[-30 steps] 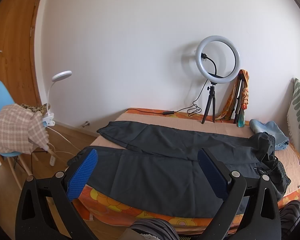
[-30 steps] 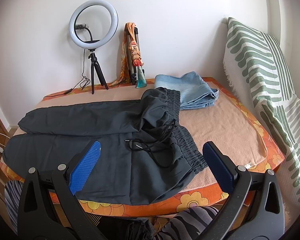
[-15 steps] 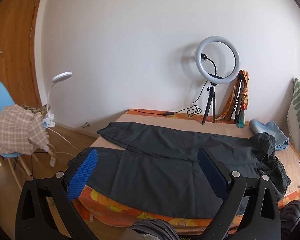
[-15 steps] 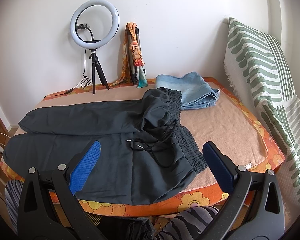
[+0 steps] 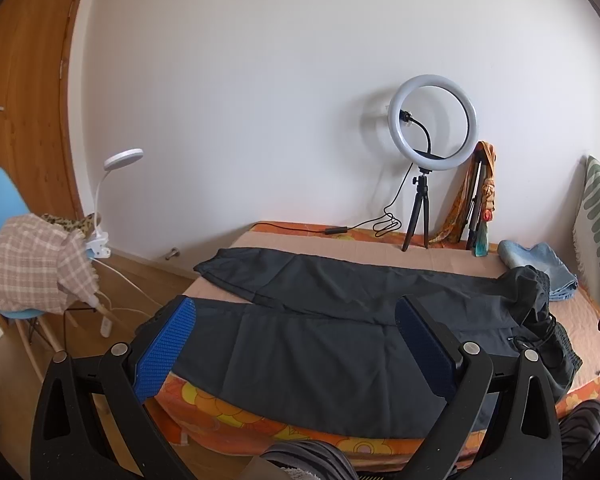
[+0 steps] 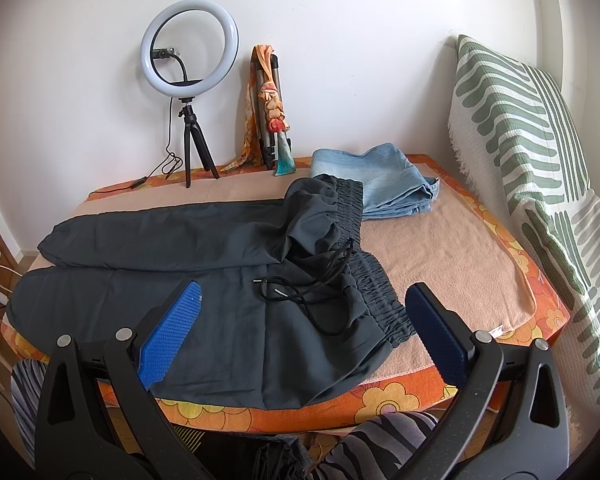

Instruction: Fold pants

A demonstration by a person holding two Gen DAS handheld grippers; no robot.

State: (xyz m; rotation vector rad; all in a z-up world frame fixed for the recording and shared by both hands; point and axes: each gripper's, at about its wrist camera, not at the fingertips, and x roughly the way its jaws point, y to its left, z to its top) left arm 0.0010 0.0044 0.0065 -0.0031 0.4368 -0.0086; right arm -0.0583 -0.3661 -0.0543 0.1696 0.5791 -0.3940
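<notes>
Dark grey pants lie spread across the bed, legs to the left, rumpled elastic waistband and black drawstring to the right. They also show in the right wrist view. My left gripper is open and empty, held above the near leg. My right gripper is open and empty, held above the waistband end near the bed's front edge.
A ring light on a tripod and a folded tripod with a scarf stand at the back of the bed. Folded blue jeans lie behind the waistband. A green-striped cushion is at right. A chair with cloth stands left.
Both views have shifted only slightly; the pants and both open grippers stay as they were.
</notes>
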